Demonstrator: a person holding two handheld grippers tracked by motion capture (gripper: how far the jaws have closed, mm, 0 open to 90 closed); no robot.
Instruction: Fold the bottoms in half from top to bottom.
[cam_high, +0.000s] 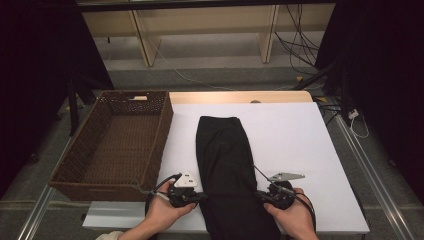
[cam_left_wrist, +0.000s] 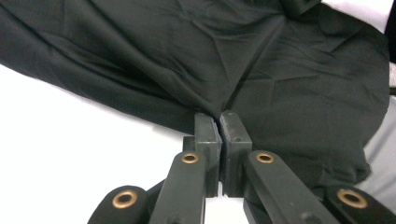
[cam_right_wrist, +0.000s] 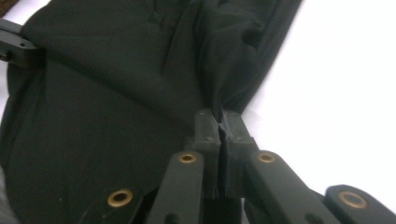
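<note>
A black folded garment (cam_high: 225, 165) lies lengthwise down the middle of the white table (cam_high: 295, 140), its near end hanging over the front edge. My left gripper (cam_high: 204, 196) is at the garment's left edge near the front, and its jaws are shut on a pinch of the black cloth (cam_left_wrist: 243, 70). At the right edge, level with it, my right gripper (cam_high: 260, 195) is likewise shut on a fold of the cloth (cam_right_wrist: 140, 84). In each gripper view the fabric puckers toward the closed tips, left gripper (cam_left_wrist: 219, 116) and right gripper (cam_right_wrist: 219, 114).
A brown wicker basket (cam_high: 160, 135) stands on the left, touching the white table's left side. A wooden strip (cam_high: 240, 96) runs along the table's far edge. Cables (cam_high: 300, 50) lie on the floor beyond.
</note>
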